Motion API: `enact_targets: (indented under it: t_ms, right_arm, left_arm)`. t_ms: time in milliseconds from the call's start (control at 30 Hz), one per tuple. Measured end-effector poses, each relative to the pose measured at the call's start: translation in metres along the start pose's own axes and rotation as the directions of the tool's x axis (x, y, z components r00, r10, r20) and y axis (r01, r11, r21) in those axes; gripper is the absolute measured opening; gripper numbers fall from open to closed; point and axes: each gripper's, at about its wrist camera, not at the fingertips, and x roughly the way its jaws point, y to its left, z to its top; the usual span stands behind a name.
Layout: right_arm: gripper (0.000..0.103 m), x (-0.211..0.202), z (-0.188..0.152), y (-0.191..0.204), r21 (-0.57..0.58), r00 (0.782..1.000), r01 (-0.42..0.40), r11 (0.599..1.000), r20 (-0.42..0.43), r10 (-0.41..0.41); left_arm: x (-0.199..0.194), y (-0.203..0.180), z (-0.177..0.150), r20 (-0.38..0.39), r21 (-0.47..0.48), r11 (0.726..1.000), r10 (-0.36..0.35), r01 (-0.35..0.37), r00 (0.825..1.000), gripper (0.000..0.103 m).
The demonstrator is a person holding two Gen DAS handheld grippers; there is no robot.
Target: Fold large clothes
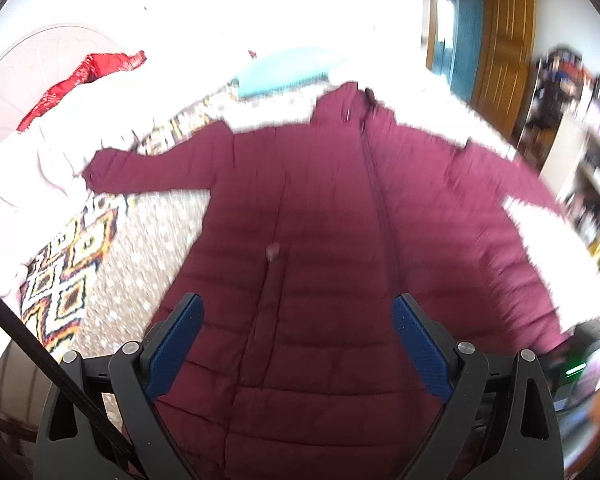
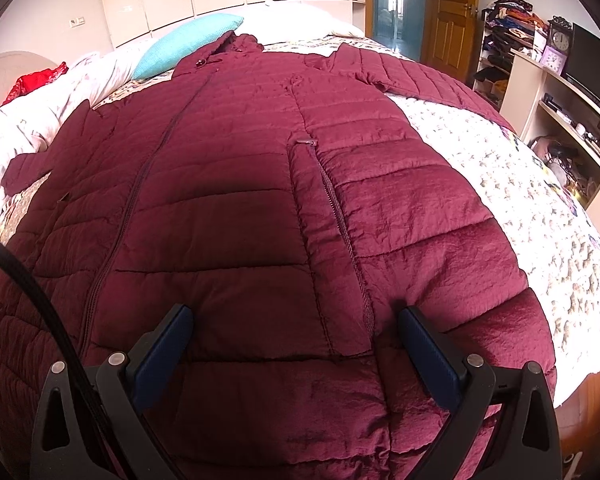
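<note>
Lengthwise, the coat (image 2: 236,208) lies collar-away on the bed (image 2: 500,184), both grippers' fingers (image 2: 428,360) spread, empty.

No text, label or brand can be read; the clock (image 2: 561,41) at two o'clock has numerals too small to make out.

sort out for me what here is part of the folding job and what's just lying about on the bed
Part of the job:
- maroon padded coat, spread flat, front up
- bed cover beneath it

Just lying about:
- teal pillow
- red garment
- white bedding
- clocks on the shelf
</note>
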Motion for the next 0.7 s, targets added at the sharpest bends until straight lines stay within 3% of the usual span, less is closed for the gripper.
enact_targets:
  t_ms: [167,333,400,600,700]
  right_arm:
    - [0.103,0.000,0.001,-0.001,-0.010,1.000,-0.014,1.000,-0.010,0.013]
    - [0.103,0.000,0.001,-0.002,-0.019,1.000,-0.023,1.000,-0.019,0.023]
    - [0.103,0.000,0.002,-0.002,-0.020,0.999,-0.029,0.999,-0.022,0.028]
    - [0.103,-0.001,0.000,-0.004,-0.031,0.999,-0.051,0.998,-0.007,0.051]
    - [0.103,-0.003,0.003,-0.003,-0.060,0.997,-0.065,0.996,-0.032,0.063]
  left_arm:
    - [-0.068,0.009,0.048,0.131,-0.064,0.995,-0.069,0.078,0.989,0.095]
    - [-0.139,0.019,0.096,0.284,-0.097,0.984,-0.118,0.151,0.952,0.095]
    - [-0.166,0.022,0.111,0.334,-0.088,0.987,-0.095,0.131,0.938,0.095]
    - [-0.226,0.035,0.150,0.385,-0.057,0.995,-0.052,0.080,0.921,0.095]
    - [-0.272,0.058,0.167,0.455,-0.070,0.998,0.026,0.006,0.890,0.095]
